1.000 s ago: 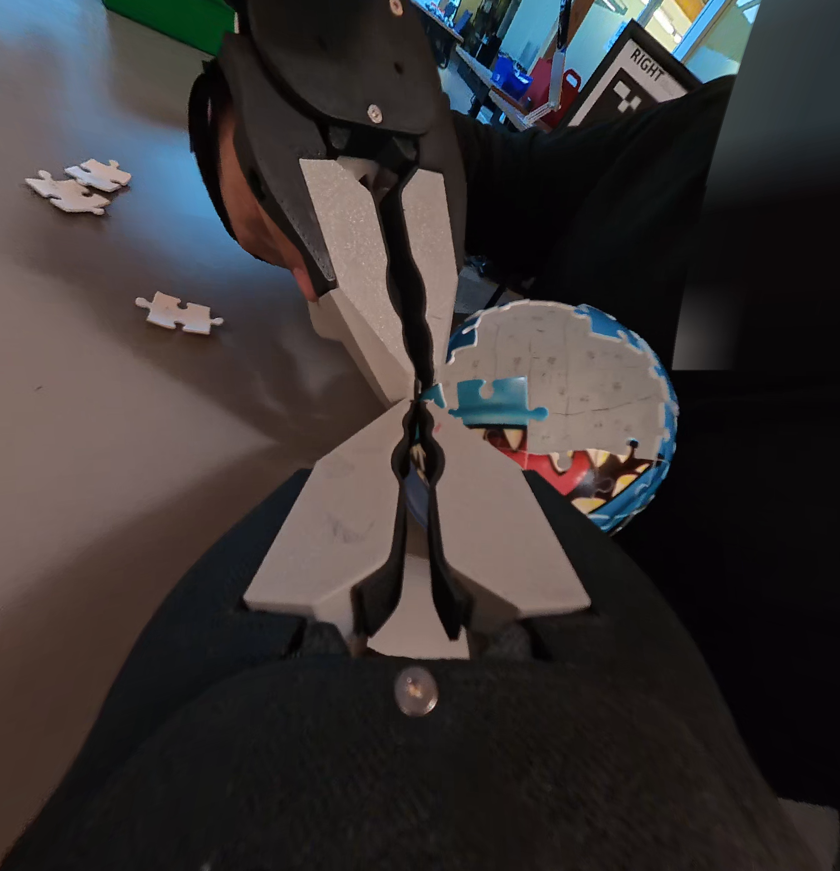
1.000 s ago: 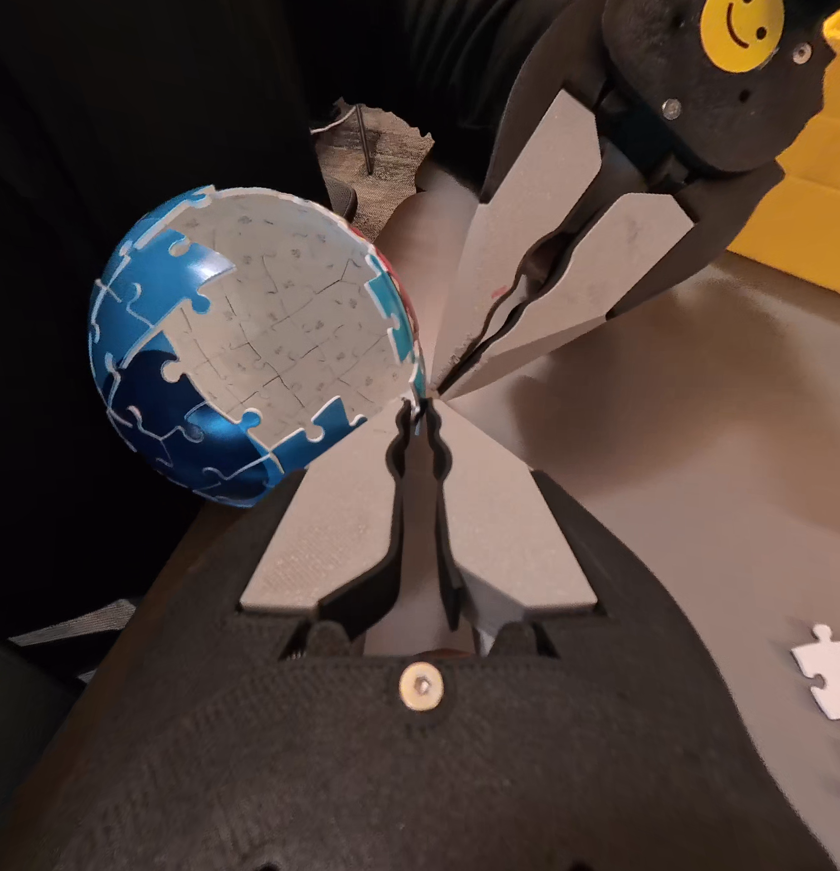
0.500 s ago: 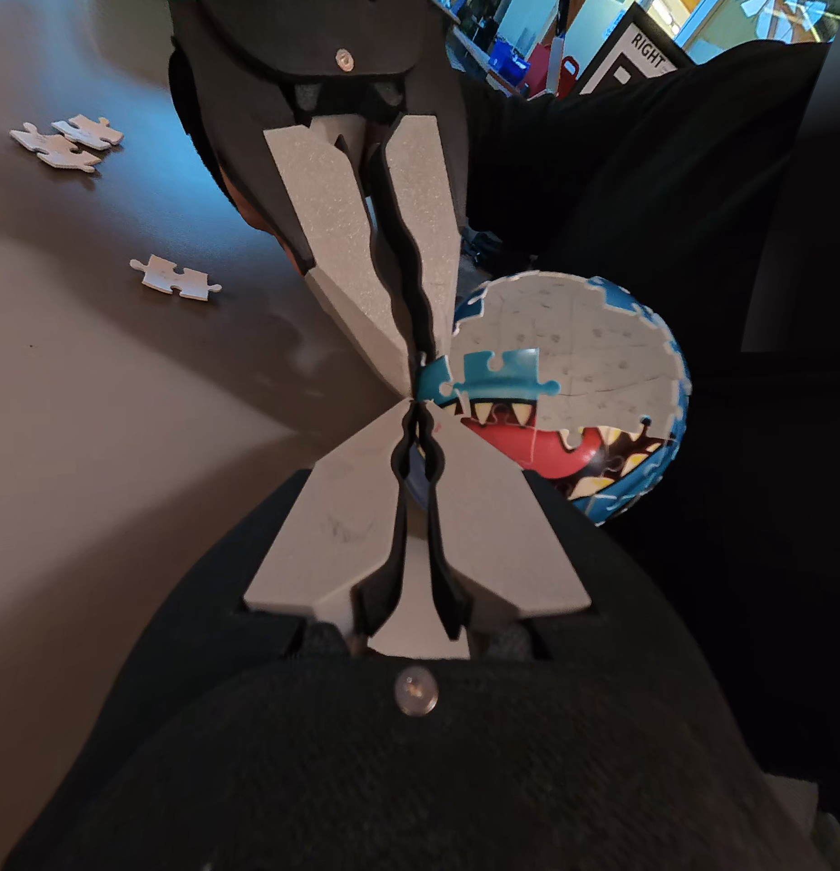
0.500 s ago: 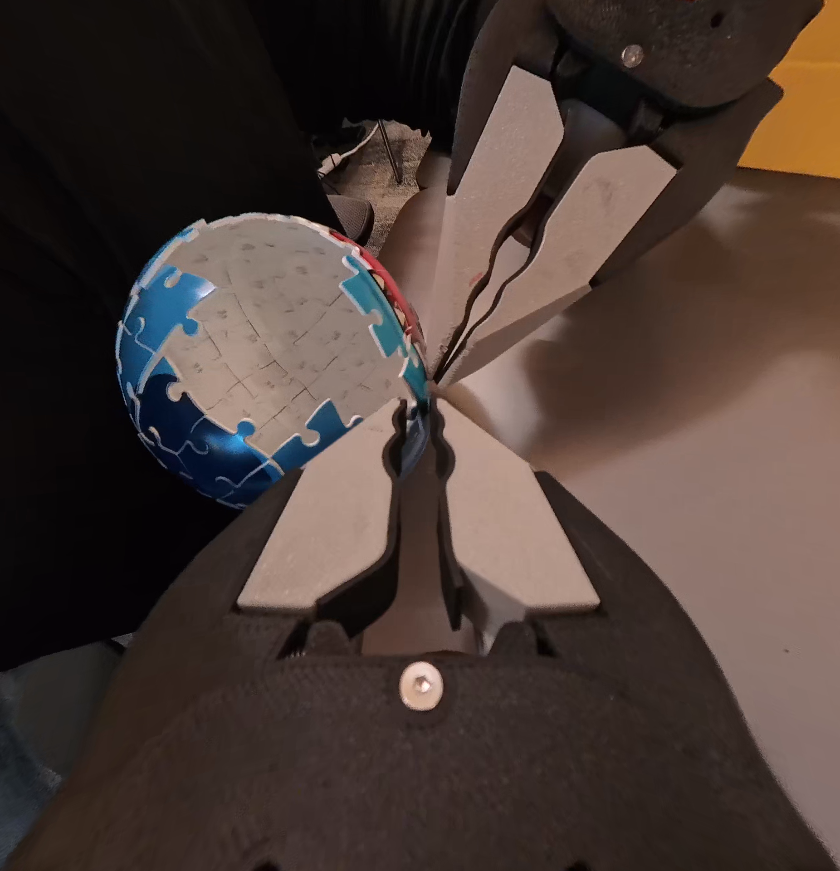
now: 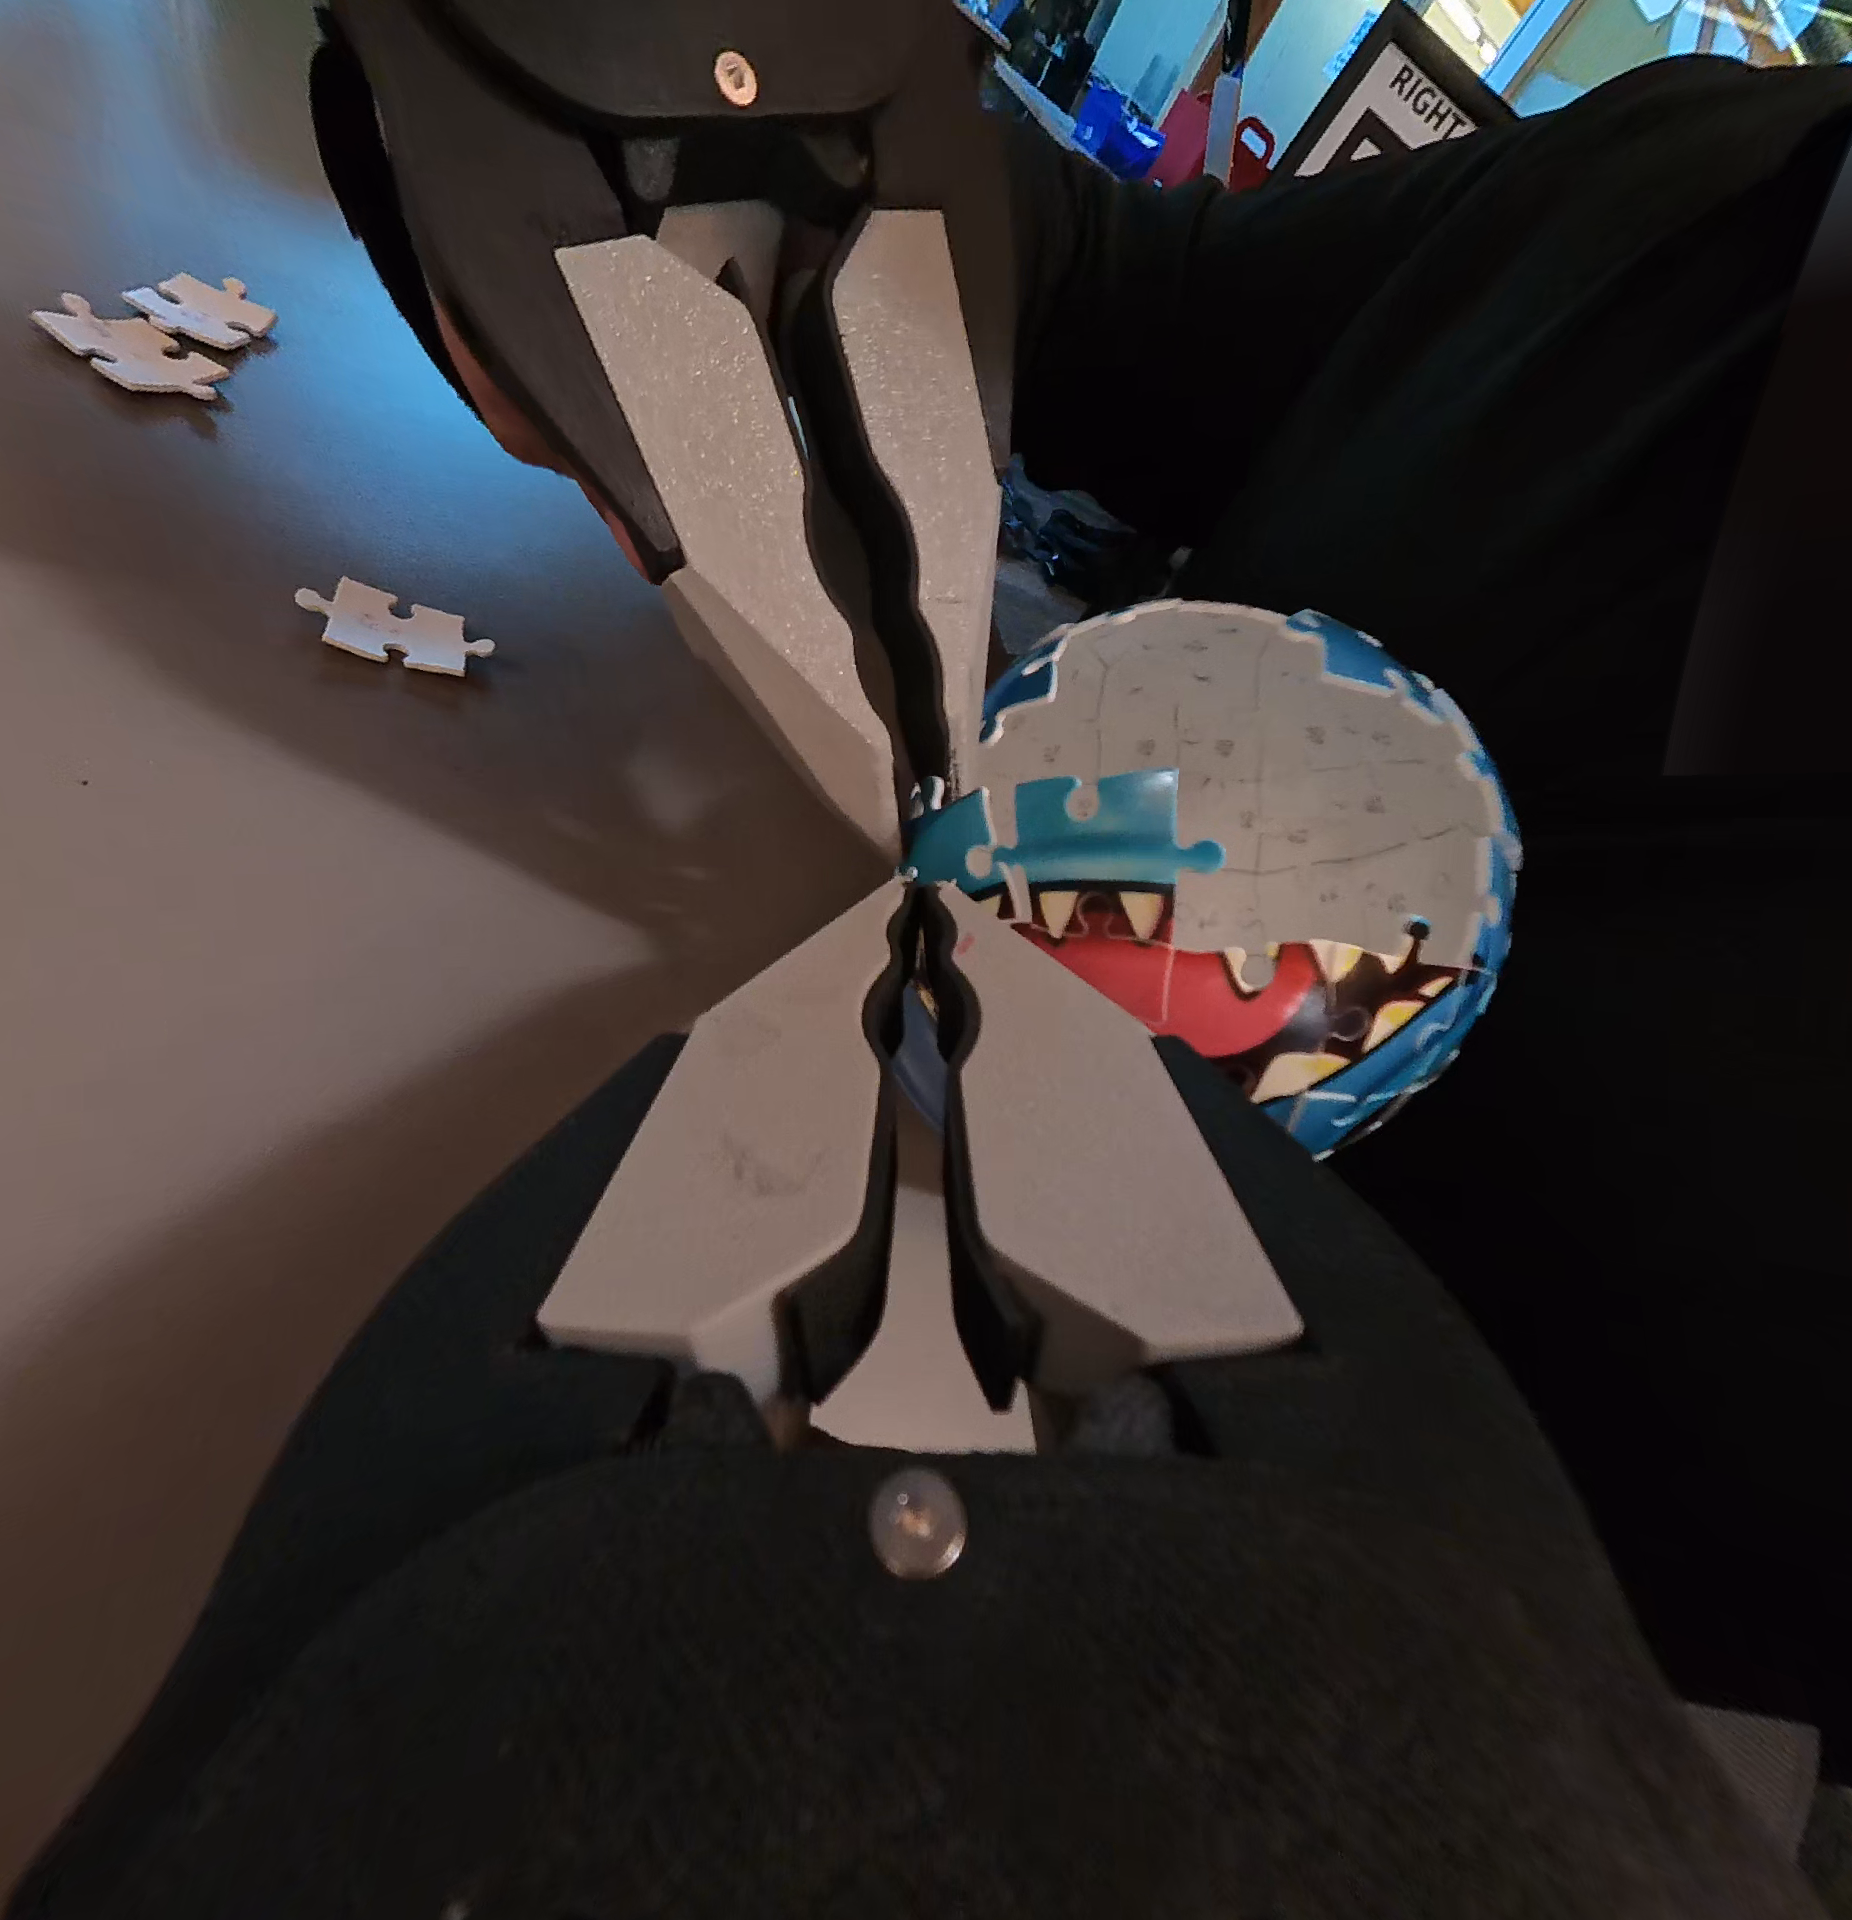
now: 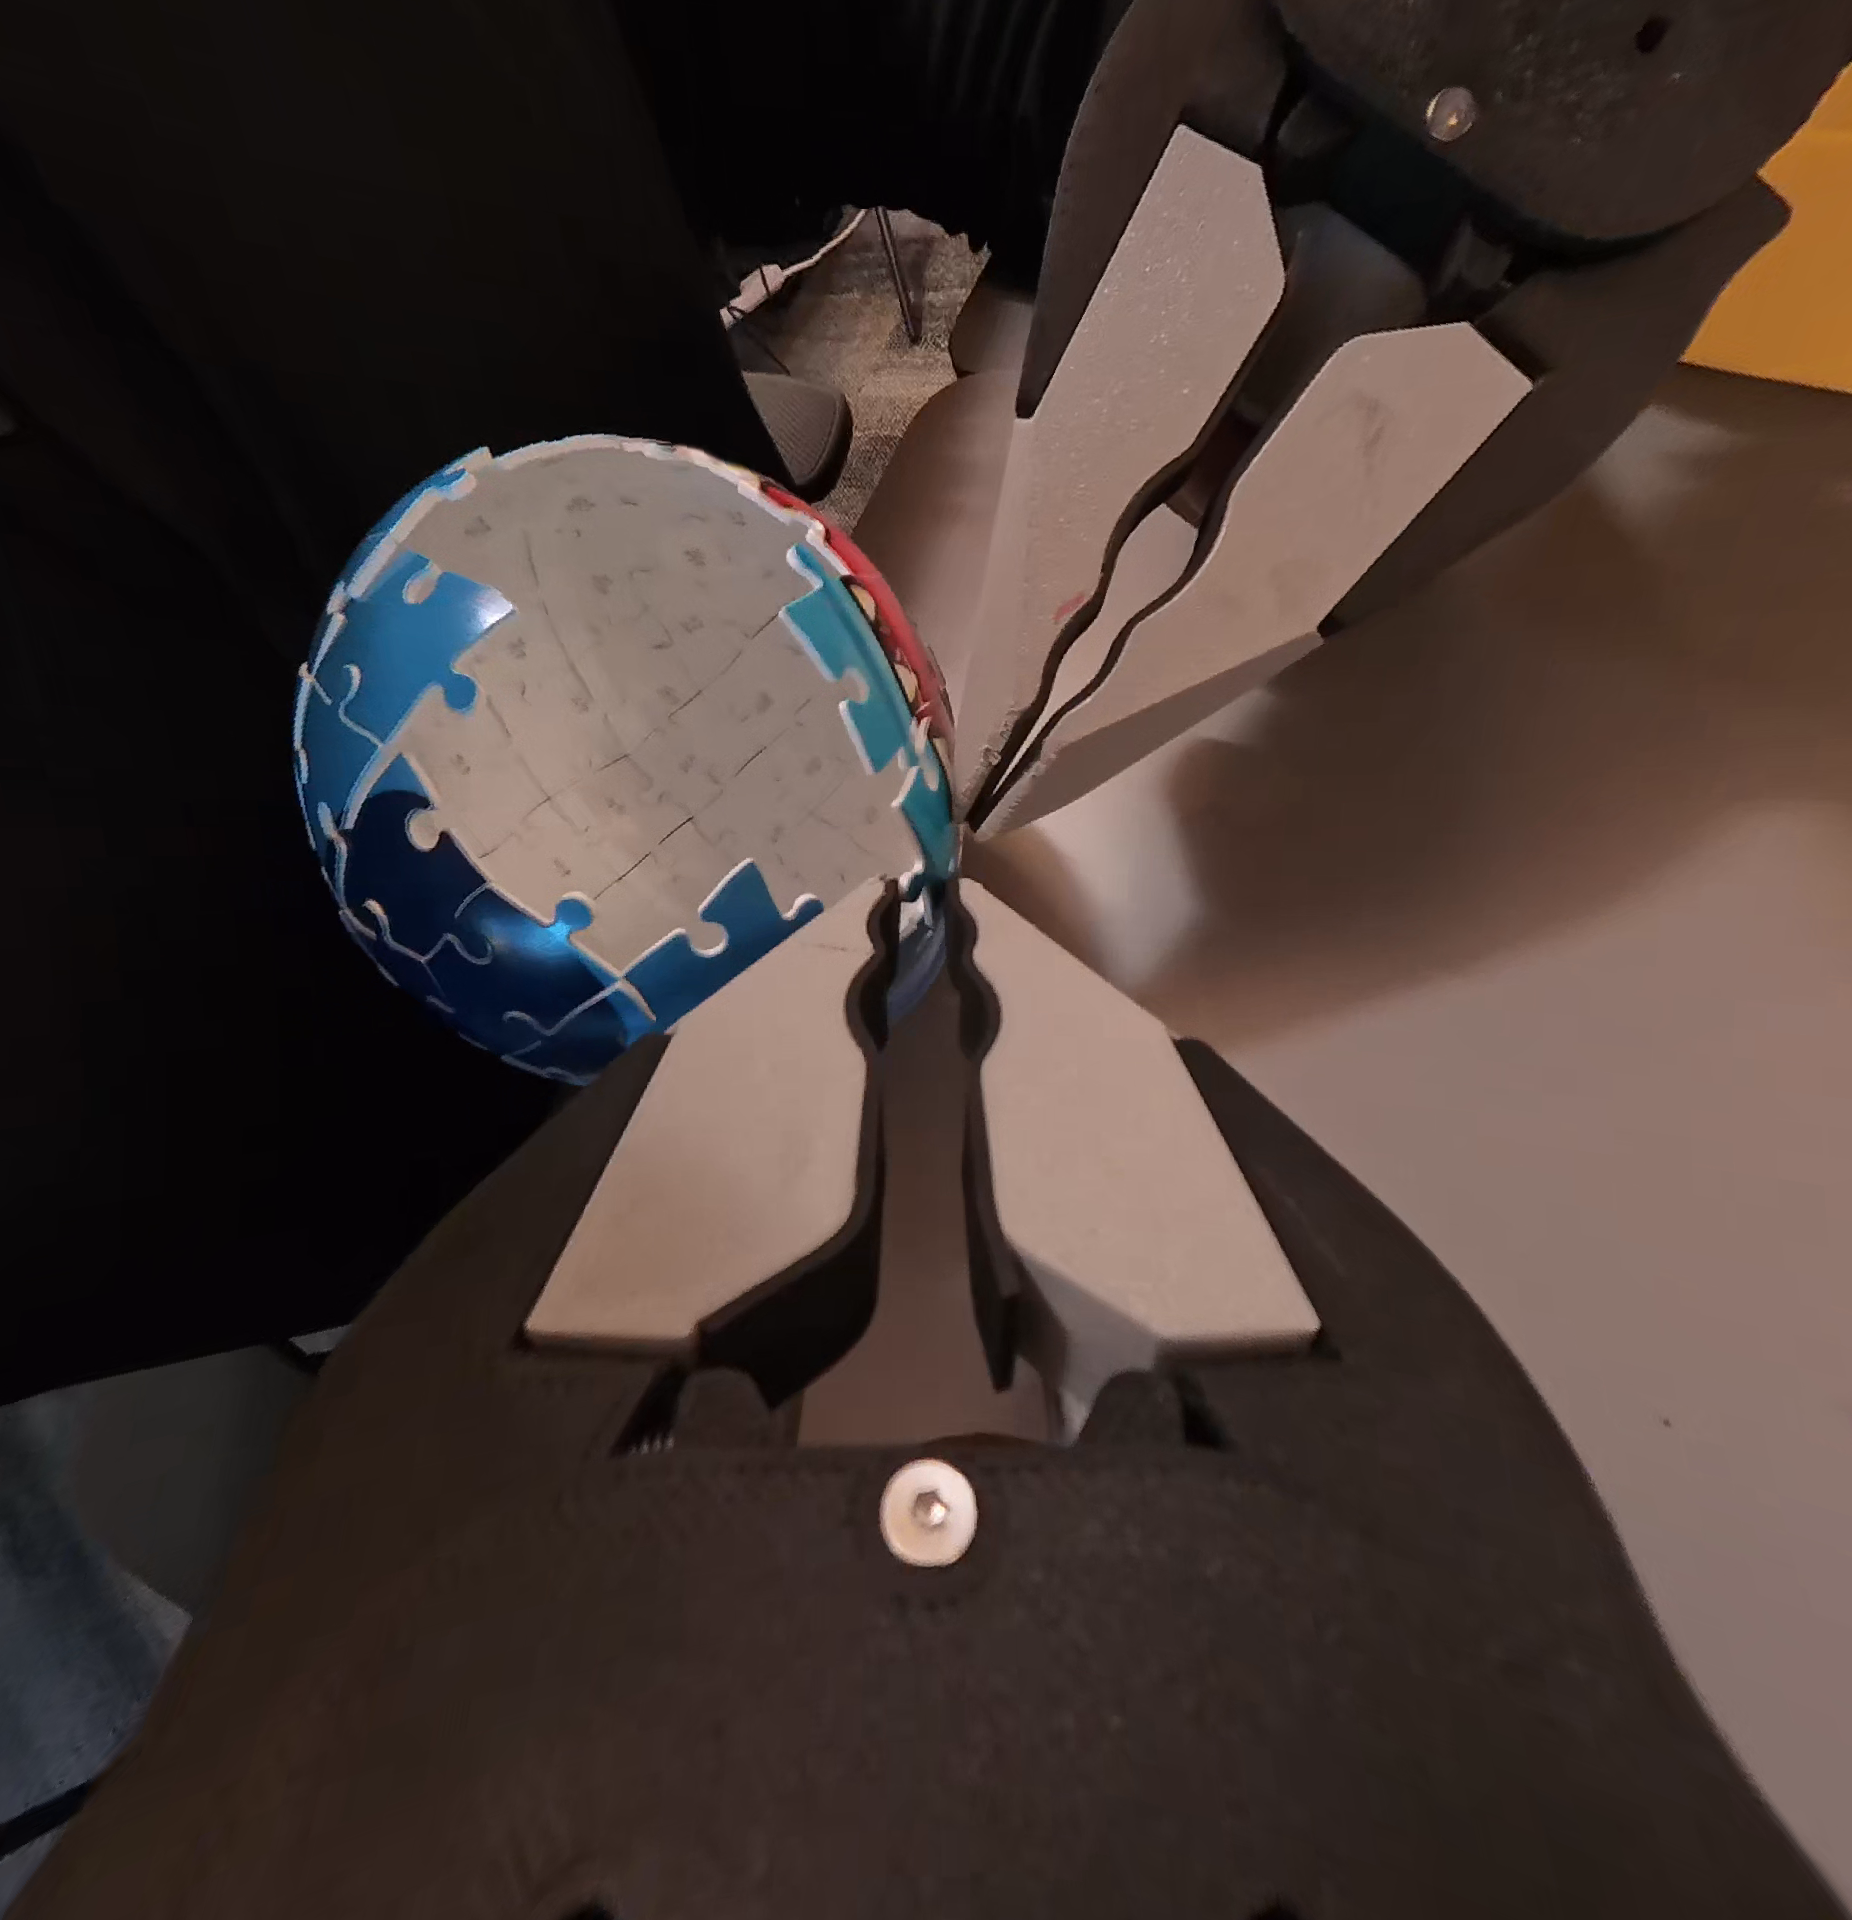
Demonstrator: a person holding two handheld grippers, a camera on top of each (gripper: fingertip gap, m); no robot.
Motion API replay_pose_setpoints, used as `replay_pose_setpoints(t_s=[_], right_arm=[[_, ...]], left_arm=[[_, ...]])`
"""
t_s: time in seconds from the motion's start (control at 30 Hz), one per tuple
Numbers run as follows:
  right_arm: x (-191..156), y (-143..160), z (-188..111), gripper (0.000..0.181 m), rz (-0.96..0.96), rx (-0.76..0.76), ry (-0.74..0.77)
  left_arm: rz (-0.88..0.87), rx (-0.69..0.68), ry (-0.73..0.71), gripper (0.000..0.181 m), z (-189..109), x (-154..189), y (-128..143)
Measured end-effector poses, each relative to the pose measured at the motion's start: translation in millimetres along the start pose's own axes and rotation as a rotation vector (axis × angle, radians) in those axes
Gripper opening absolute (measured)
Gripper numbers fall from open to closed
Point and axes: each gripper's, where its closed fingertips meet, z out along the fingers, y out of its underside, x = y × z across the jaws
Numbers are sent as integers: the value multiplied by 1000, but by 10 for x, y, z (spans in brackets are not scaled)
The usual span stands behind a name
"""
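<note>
A partly built puzzle ball (image 5: 1275, 790), blue outside with a toothed red mouth and a white inside, hangs past the table edge. It also shows in the right wrist view (image 6: 610, 748). My left gripper (image 5: 917, 914) is shut on the ball's rim at its left edge. My right gripper (image 6: 927, 904) is shut on the same rim, tip to tip with the left. In the left wrist view the right gripper (image 5: 927, 790) comes down from above. In the right wrist view the left gripper (image 6: 989, 816) comes in from the upper right.
Loose white puzzle pieces lie on the brown table (image 5: 226, 987): one pair (image 5: 392, 629) near the middle left, two more (image 5: 153, 332) farther back. A person's dark clothing (image 5: 1473, 436) fills the space behind the ball. A yellow box (image 6: 1836, 239) stands at the table's far side. Only a small space, under 4 cm, lies between the two pairs of fingers.
Both grippers stay shut on the rim. The ball has tilted a little, so more of the toothed mouth shows in the left wrist view. The grippers have shifted slightly over the table.
</note>
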Motion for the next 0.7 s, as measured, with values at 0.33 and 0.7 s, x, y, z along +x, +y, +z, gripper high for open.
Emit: replay_pose_setpoints(t_s=[0.33, 0.7], right_arm=[[77, -28, 48, 0, -47, -108, 125], [81, -63, 105, 1, -93, -163, 78]], left_arm=[[-5, -20, -10, 0, -8, -36, 42], [10, -41, -22, 0, -25, -32, 82]])
